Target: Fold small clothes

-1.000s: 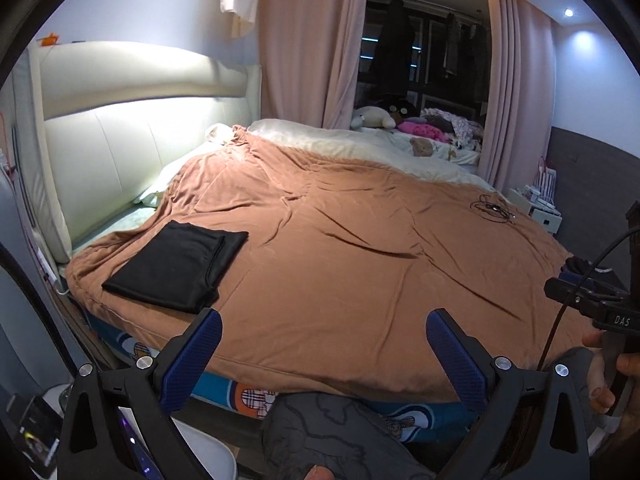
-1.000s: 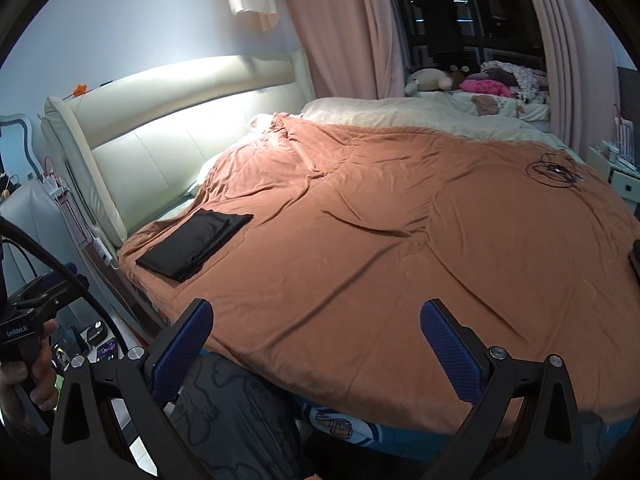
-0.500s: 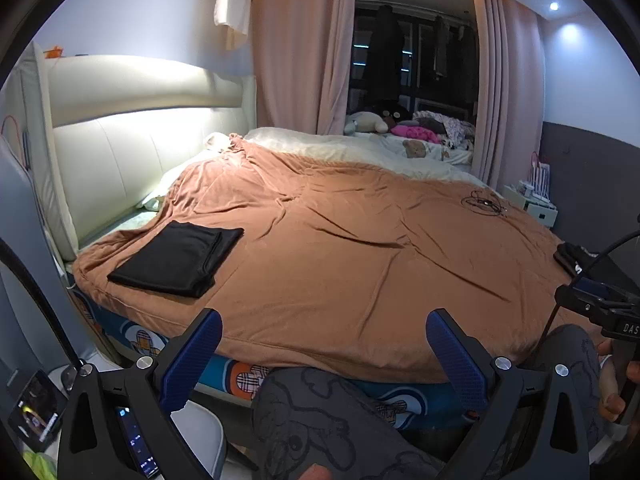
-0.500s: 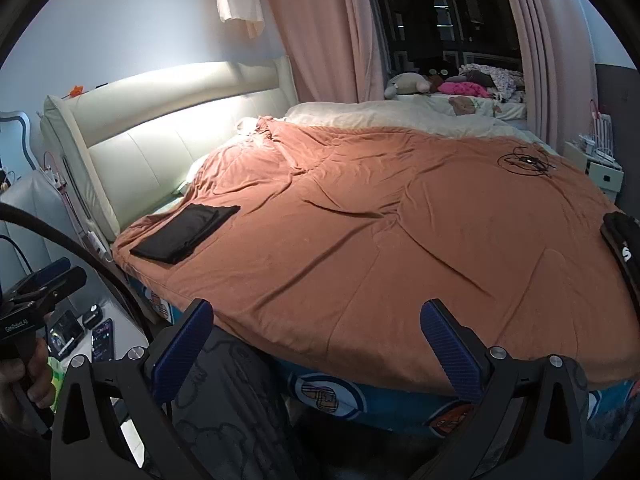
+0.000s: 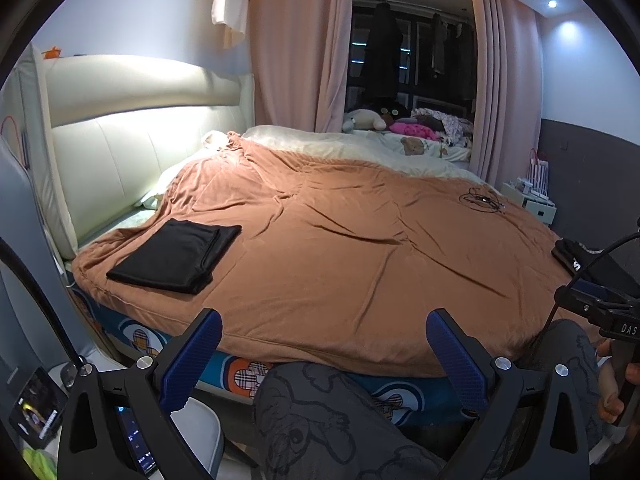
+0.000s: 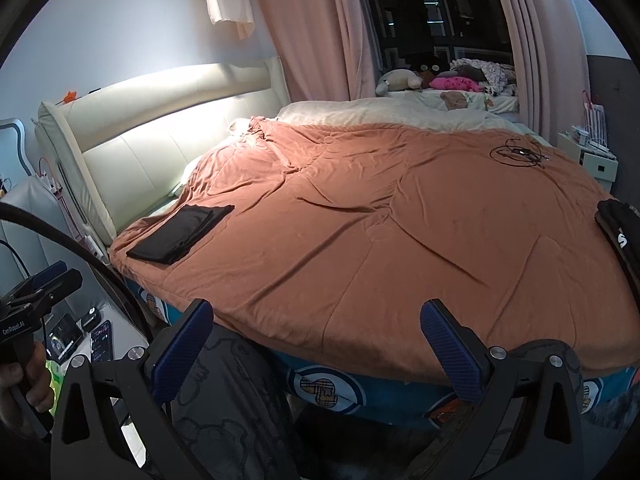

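A folded black garment [image 5: 176, 255] lies flat on the brown bedspread [image 5: 360, 248] near the bed's left front corner; it also shows in the right wrist view [image 6: 182, 233]. Another black garment with white lettering [image 6: 618, 236] lies at the bed's right edge, also seen in the left wrist view [image 5: 570, 256]. My left gripper [image 5: 324, 354] is open and empty, held off the bed's front edge above my knee. My right gripper [image 6: 318, 346] is open and empty, also short of the bed.
A cream padded headboard [image 5: 132, 152] runs along the left. A tangle of black cable [image 5: 482, 201] lies on the far right of the bedspread. Soft toys and clothes [image 5: 400, 126] pile at the far end. A white bedside unit [image 5: 532, 202] stands right. Phones [image 6: 80, 338] lie lower left.
Both grippers have drawn back and away from the bed, so more of the bed's front edge and my knees show. Both stay open and empty. The black garment has not moved.
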